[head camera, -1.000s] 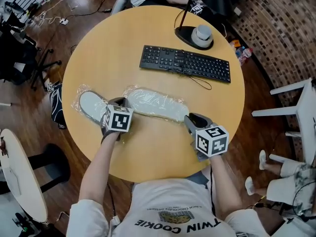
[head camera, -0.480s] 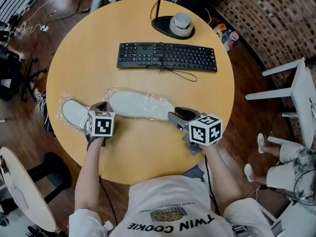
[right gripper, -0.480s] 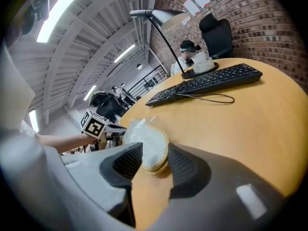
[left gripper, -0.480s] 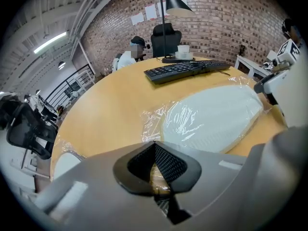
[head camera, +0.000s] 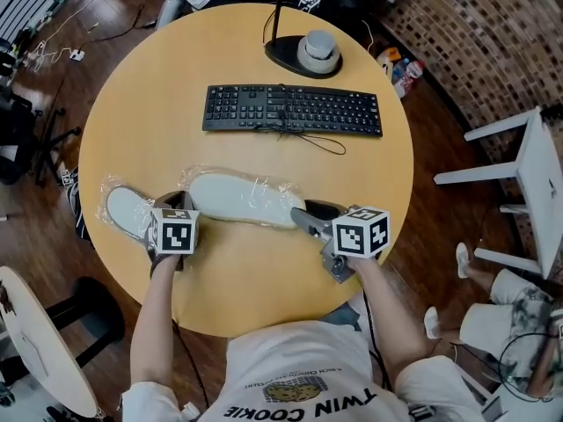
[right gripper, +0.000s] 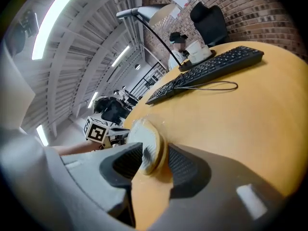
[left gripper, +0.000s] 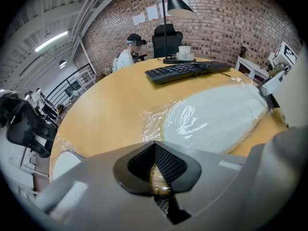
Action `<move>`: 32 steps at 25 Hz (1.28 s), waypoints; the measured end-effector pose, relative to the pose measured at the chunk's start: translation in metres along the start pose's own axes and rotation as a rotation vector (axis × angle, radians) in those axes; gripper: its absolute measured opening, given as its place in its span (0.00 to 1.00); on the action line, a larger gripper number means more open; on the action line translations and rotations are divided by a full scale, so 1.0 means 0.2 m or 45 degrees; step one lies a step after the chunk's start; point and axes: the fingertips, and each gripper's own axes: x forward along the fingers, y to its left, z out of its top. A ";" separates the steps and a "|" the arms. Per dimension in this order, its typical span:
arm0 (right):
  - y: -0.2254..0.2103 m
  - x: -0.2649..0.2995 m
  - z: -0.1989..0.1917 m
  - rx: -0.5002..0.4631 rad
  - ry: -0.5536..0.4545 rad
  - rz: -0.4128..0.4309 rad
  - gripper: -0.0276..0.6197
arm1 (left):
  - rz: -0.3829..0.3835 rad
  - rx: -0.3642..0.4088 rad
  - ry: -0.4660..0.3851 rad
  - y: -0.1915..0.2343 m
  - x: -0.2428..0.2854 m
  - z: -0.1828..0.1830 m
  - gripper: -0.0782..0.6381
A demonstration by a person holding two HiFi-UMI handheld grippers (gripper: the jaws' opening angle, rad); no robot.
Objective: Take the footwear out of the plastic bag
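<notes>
Currently, white slipper (head camera: 242, 199) lies flat on the tabletop (head camera: 264, 51), inside a thin plastic bag (head camera: 186, 183). Right gripper (right gripper: 150, 160) jaws apart, slipper's end between them, unpinched. Left gripper (left gripper: 156, 170) jaws together on bag film. Slipper likely light and floppy, film slippery; grip the sole edge.

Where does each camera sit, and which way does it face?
Head view: on the person's head, facing steeply down at the table; shows both forearms, left claw, right claw.
Left gripper view: on the left claw, facing over the slipper toward the keyboard; its jaws pinch the bag.
Right gripper view: on the right claw, facing along the slipper; its end sits between open jaws.
Shared: all show keyboard and lamp.
</notes>
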 end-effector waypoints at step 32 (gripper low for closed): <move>-0.08 -0.26 -0.03 0.220 -0.199 0.191 0.15 | 0.015 -0.011 -0.029 0.01 0.01 0.00 0.12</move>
